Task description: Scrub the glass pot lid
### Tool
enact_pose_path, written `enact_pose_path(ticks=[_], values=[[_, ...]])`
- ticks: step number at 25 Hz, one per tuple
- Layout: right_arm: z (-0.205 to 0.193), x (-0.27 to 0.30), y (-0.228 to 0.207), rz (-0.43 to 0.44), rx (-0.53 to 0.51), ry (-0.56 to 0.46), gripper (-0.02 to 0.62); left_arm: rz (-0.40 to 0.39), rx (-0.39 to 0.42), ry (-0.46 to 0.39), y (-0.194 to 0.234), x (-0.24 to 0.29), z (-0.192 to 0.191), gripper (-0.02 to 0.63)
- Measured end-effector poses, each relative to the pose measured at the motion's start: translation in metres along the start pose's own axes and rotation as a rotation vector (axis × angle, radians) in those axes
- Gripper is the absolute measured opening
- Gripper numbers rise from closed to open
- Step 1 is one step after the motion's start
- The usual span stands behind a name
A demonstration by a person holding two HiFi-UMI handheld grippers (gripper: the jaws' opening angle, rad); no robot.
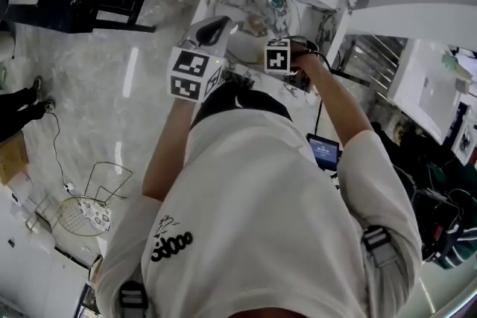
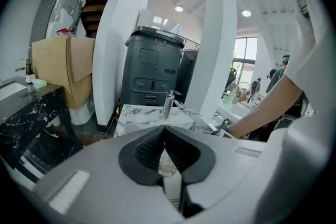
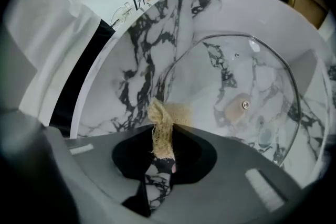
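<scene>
Right tongs [image 3: 164,136] are pinched tight on a tan, fibrous scrub pad [image 3: 160,119]. The pad's free end sticks up past the tips & sits right at the near rim of the glass pot lid [image 3: 236,81]. Contact w/ the rim can't be confirmed. The lid lies inside the black-veined white marble sink [image 3: 136,60], leaning against the basin's curve. Its metal rim arcs across the right half of the right gripper view. A tan knob [image 3: 236,108] w/ 1 screw at its middle shows thru the glass.

Left tongs [image 2: 164,129] are pressed together at the tips w/ nothing btwn them. They're held up & aimed away from the basin, toward the room. Past them stands a chrome tap [image 2: 168,105] on a marble worktop [image 2: 137,113]. Behind that is a dark grey bin [image 2: 152,68], w/ a cardboard box [image 2: 65,65] off to the left.

In the head view, both tongs are over the sink in front of the person, who wears a white shirt [image 1: 268,220]. The left is raised w/ its marker cube [image 1: 195,73] up. The right reaches down into the basin. A wire rack [image 1: 83,214] lies on the floor [image 1: 97,78] to the left.
</scene>
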State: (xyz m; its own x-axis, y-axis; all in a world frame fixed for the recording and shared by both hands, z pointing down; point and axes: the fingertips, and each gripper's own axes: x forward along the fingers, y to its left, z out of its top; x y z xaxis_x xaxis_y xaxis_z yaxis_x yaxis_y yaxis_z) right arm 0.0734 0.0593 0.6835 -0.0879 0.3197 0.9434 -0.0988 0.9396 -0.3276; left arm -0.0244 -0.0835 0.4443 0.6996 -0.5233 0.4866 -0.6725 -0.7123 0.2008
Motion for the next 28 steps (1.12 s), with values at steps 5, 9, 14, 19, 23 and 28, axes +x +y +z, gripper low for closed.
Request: enact_pose_path(ticks=[5,9,14,19,23,28], values=[[-0.018,-0.027,-0.013,-0.100,0.094,-0.061,0.052,-0.035,0.019,-0.006,-0.010,0.006,0.011,0.000],[-0.034,-0.064,-0.027,-0.224,0.173,-0.173,0.052,-0.080,0.038,-0.015,-0.021,0.015,0.021,0.000],[-0.052,-0.120,-0.036,-0.395,0.285,-0.299,0.052,-0.132,0.074,-0.017,-0.031,0.030,0.029,0.000],[-0.057,-0.172,-0.035,-0.528,0.394,-0.445,0.052,-0.174,0.127,-0.034,-0.037,0.042,0.048,0.000],[-0.059,-0.217,-0.031,-0.647,0.522,-0.594,0.052,-0.190,0.169,-0.064,-0.038,0.045,0.068,0.000],[-0.070,-0.275,-0.022,-0.797,0.703,-0.814,0.052,-0.191,0.207,-0.120,-0.038,0.045,0.096,0.000]])
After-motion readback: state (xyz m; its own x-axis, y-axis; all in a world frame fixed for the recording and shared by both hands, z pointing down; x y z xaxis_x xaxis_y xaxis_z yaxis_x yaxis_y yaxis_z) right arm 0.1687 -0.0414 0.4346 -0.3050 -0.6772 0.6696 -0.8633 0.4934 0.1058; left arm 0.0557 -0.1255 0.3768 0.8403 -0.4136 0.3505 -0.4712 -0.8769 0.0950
